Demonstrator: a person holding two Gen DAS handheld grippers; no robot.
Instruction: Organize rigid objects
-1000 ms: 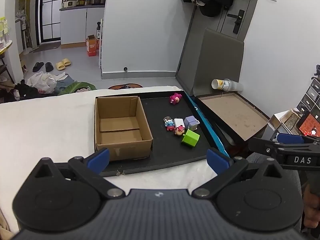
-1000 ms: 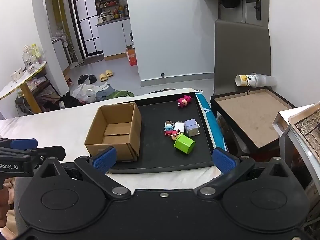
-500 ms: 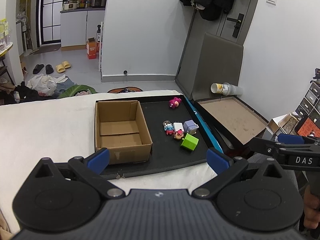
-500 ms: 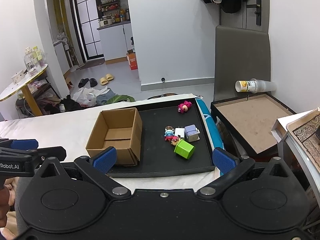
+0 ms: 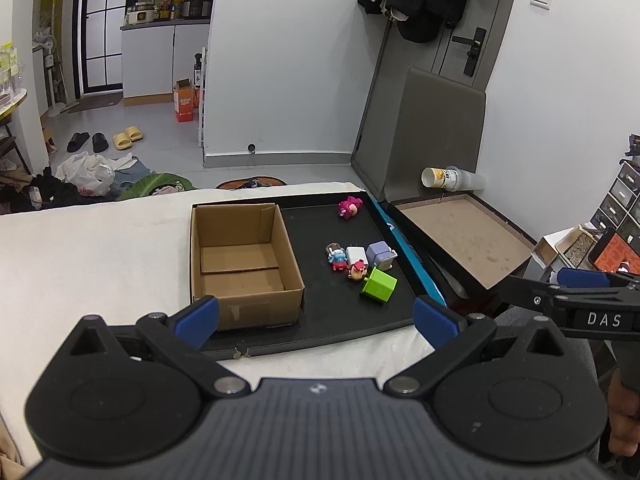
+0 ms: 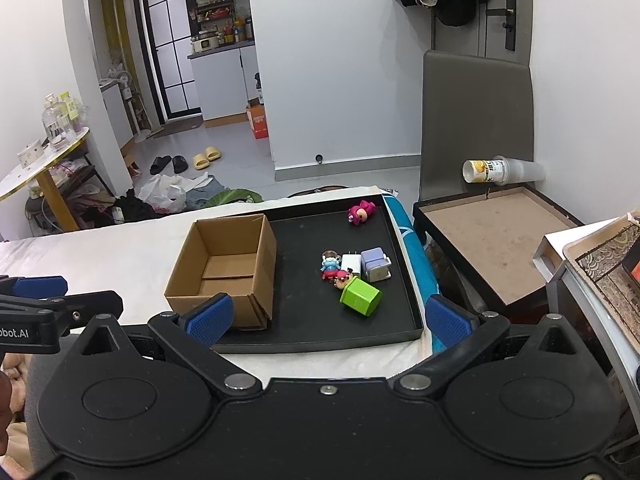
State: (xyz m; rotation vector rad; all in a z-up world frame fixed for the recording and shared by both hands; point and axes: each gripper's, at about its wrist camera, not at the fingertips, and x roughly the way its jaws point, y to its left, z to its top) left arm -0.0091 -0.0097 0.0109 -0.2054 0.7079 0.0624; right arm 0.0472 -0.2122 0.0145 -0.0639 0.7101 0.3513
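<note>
While both grippers hung back over the near edge of the white cloth-covered table (image 5: 92, 248), nothing had yet gone into the open brown cardboard box (image 5: 240, 264). The box sat on the left part of the flat black tray (image 5: 320, 324), and its inside looked bare.

All the small hard things lay on the tray to the right of the box. A bright green plastic cube (image 5: 379, 284) lay tipped on its side, nearest the front. Just behind it sat a tight bunch: a little blue and red toy figure (image 5: 337, 258), a small white block (image 5: 355, 255), a pale purple block (image 5: 380, 253) and a tiny red-faced toy figure (image 5: 357, 270). They touched or nearly touched each other. A pink toy bear (image 5: 350, 207) lay alone near the far edge of the tray, well apart from the bunch.

The left gripper (image 5: 316, 314) had its blue pads spread wide and held nothing. The right gripper (image 6: 330, 314) was spread wide too, with nothing between its pads. Both were well apart from the toys.

So the job looked like it was only at the start. It seemed all six things were left to pick up and drop into the box, and the green cube looked easiest to reach first.
</note>
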